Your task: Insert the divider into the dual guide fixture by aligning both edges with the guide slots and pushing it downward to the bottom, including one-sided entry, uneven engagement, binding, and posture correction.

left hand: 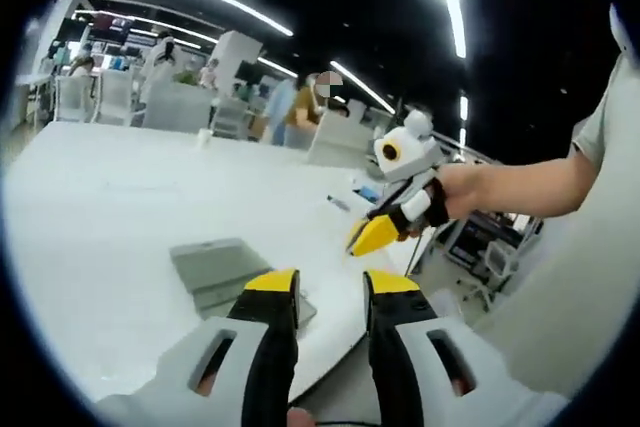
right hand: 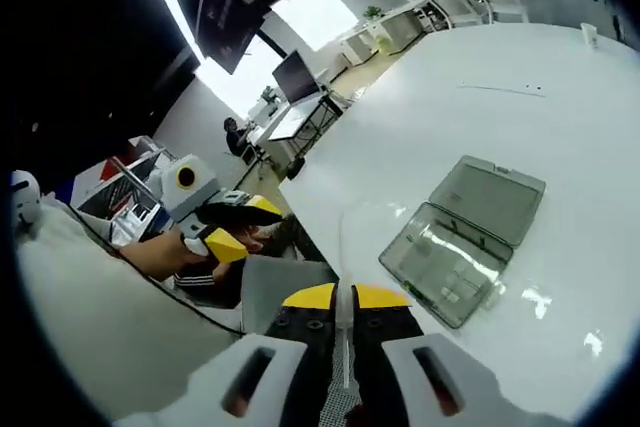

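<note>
Right now the right gripper (right hand: pixel 343 299) has its fingers pinched on the thin clear divider (right hand: pixel 340 247), the left gripper (left hand: pixel 330 285) hangs open, and I'd square that sheet before lowering it toward the open clear box (right hand: pixel 462 237) on the table (right hand: pixel 560 87).

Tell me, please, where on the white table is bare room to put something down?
The white table is bare beyond the open clear case, out to its far edge. It is also bare between the case and the near edge. It is crowded only at the case itself, near the right gripper pinching the thin divider.
</note>
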`<state>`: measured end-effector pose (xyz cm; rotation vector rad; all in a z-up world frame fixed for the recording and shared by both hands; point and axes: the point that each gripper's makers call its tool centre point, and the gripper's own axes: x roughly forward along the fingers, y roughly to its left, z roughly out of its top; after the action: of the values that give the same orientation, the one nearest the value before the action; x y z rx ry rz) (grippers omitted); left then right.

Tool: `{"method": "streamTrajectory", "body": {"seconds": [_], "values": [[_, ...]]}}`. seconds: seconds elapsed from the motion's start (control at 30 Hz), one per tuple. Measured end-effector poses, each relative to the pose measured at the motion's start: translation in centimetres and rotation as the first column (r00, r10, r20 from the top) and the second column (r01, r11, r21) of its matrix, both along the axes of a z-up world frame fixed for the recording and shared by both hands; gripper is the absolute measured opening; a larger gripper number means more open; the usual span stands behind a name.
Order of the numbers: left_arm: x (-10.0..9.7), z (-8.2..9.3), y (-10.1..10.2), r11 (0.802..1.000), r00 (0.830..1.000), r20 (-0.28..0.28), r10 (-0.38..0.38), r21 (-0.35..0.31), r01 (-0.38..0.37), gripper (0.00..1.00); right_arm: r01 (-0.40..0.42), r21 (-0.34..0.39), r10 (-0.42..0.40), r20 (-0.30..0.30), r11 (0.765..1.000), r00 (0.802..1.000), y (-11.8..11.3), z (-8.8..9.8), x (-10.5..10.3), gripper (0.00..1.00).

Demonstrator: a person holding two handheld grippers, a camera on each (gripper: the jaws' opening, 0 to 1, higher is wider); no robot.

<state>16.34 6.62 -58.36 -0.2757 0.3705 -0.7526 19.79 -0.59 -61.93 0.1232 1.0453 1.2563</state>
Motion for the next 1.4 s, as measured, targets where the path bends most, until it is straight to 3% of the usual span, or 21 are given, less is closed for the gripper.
{"method": "streamTrajectory", "body": {"seconds": [0.3, 0.73, 0.93, 1.3, 1.4], "values": [[-0.5, -1.3, 0.3, 0.993, 1.000, 0.026, 0.002, 0.118, -0.005, 0.23, 0.067, -0.089, -0.067, 0.006, 0.994, 0.998, -0.5, -1.7, 1.9, 0.01], [-1.2, -2.6, 1.1, 0.982, 0.999, 0.034, 0.028, 0.186, -0.034, 0.27, 0.150, -0.215, -0.152, 0.007, 0.965, 0.988, -1.8, -4.2, 3.6, 0.01], [-1.3, -2.8, 1.4, 0.978, 0.999, 0.040, 0.037, 0.204, -0.044, 0.28, 0.194, -0.268, -0.196, 0.019, 0.944, 0.980, -2.2, -5.1, 4.2, 0.01], [-1.4, -2.7, 1.9, 0.976, 0.998, 0.041, 0.048, 0.211, -0.056, 0.26, 0.221, -0.308, -0.224, 0.027, 0.925, 0.974, -2.4, -6.2, 5.0, 0.01], [-1.4, -2.7, 2.2, 0.975, 0.998, 0.044, 0.055, 0.214, -0.063, 0.26, 0.245, -0.335, -0.249, 0.034, 0.910, 0.968, -2.6, -6.8, 5.2, 0.01]]}}
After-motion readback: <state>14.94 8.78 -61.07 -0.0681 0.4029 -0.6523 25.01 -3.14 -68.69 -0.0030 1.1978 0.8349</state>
